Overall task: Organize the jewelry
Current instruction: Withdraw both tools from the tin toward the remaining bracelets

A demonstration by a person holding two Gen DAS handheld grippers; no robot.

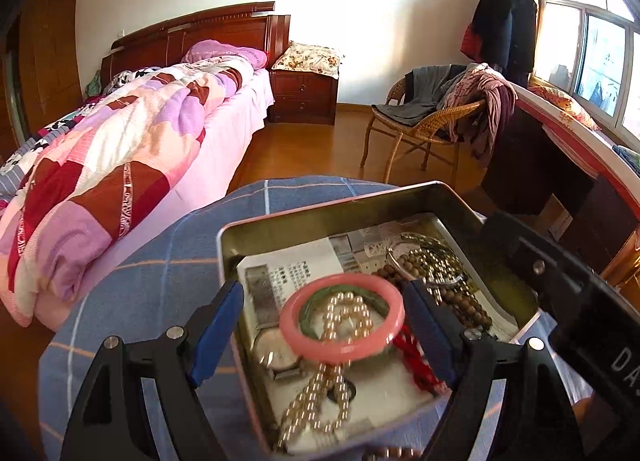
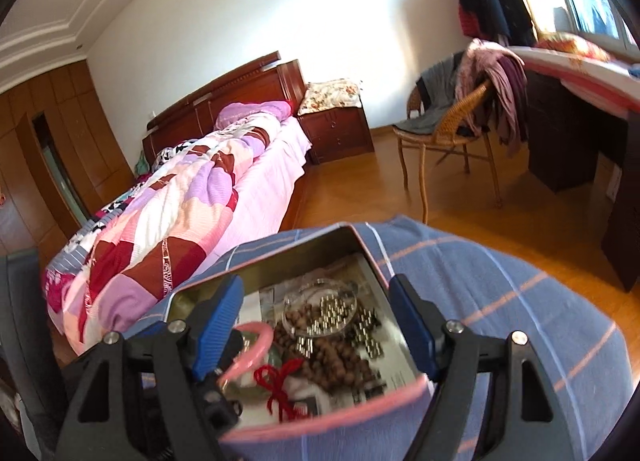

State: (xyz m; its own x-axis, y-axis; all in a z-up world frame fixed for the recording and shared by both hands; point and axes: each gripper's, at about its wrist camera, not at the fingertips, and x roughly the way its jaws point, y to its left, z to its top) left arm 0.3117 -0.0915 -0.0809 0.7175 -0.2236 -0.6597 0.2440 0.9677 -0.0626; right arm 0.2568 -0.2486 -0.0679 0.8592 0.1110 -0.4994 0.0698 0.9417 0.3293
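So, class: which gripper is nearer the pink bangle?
Left. The left gripper frames the pink bangle between its open fingers; the right gripper hangs over the tin, the bangle by its left finger.

bangle [image 1: 342,317] in tin [image 1: 320,217], bed [image 1: 140,165] left

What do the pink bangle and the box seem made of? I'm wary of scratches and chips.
Pink bangle: looks like polished stone or glass, perhaps resin; smooth, glossy, slightly translucent. Box: thin metal tin, judging by its dull brassy, reflective inner walls and rolled rim.
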